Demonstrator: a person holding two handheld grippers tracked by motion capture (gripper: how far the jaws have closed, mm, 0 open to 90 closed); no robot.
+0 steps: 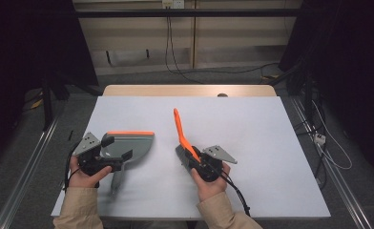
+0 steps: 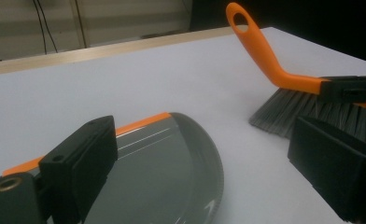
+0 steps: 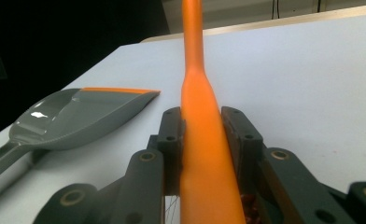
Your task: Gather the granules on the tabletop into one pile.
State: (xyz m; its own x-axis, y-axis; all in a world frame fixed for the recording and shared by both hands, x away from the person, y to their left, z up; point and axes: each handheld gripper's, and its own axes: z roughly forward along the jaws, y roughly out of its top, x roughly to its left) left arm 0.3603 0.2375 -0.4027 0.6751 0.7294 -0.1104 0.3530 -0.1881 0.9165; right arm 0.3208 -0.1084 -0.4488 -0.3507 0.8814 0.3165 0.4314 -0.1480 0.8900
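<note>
Right gripper (image 1: 193, 153) clamps the light, stiff brush (image 1: 180, 133) by its slick handle; left gripper (image 1: 116, 149) gapes over the dustpan (image 1: 137, 143).

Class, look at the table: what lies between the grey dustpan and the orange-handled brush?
Nothing: in the high view, bare white table separates the dustpan from the brush. The left gripper view shows the same empty stretch between them.

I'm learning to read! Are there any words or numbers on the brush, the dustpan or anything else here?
None: no word, number or sign can be read.
The brush has a plain orange handle.
The dustpan is plain grey with an orange edge.
The table is bare white.
</note>
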